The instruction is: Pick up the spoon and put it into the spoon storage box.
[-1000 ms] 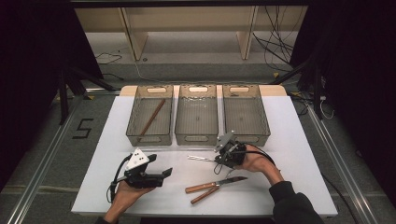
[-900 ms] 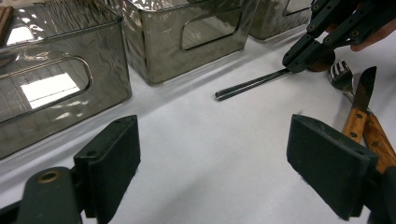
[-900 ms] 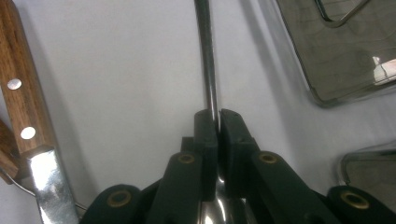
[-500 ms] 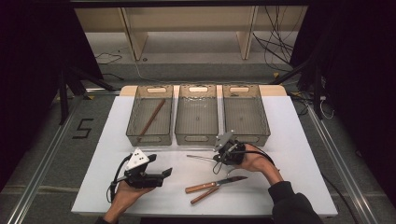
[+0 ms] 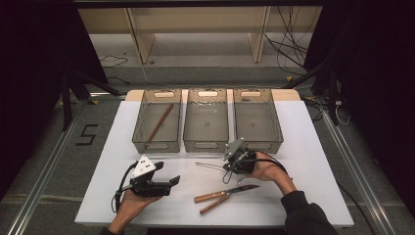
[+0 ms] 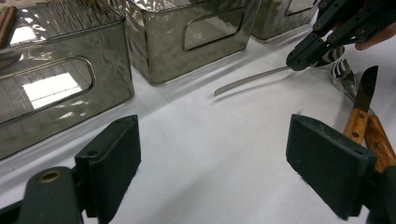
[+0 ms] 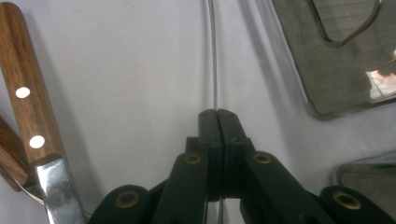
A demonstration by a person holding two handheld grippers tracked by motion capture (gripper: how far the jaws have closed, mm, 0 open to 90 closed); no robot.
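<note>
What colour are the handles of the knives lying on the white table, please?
Brown wood, with pale rivets, on the wooden-handled knives; the right gripper view shows this best.

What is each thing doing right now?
Left tongs: open, holding nothing.
Right tongs: shut on the thin metal utensil.
Left bin: holds a brown stick.
Middle bin: empty.
Wooden-handled knives: lying flat on the table.

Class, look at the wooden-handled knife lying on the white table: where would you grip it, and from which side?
Grip the wooden handle, not the steel blade. It lies flat, so come from above with the open left claw astride the handle; the other wooden handle lies close beside it.
</note>
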